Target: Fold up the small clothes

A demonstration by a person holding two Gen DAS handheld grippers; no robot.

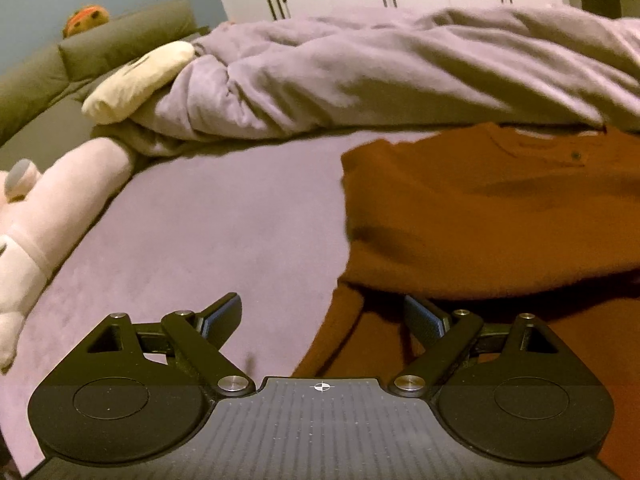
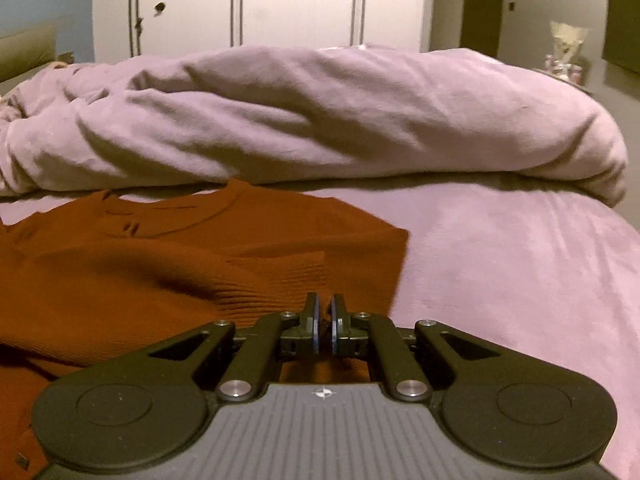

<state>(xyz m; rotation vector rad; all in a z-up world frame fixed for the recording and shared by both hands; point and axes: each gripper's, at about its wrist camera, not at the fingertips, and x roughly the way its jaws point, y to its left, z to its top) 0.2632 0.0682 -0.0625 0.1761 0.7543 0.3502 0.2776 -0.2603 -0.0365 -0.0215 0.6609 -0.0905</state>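
Observation:
A rust-orange knit sweater (image 1: 480, 208) lies on the purple bed sheet (image 1: 208, 232), its sleeves folded across the body and its collar toward the duvet. My left gripper (image 1: 322, 310) stands open at the sweater's left edge; the left finger is over bare sheet and the right finger over orange fabric, with nothing pinched. In the right wrist view the sweater (image 2: 120, 272) fills the left half. My right gripper (image 2: 325, 308) is shut near the sweater's lower right edge, with a sliver of orange knit caught between its pads.
A bunched lilac duvet (image 2: 320, 120) runs across the bed behind the sweater. Pink and cream plush toys (image 1: 48, 232) lie at the left by a grey headboard (image 1: 120, 36). Bare sheet (image 2: 520, 280) stretches right of the sweater. White wardrobe doors (image 2: 296, 0) stand behind.

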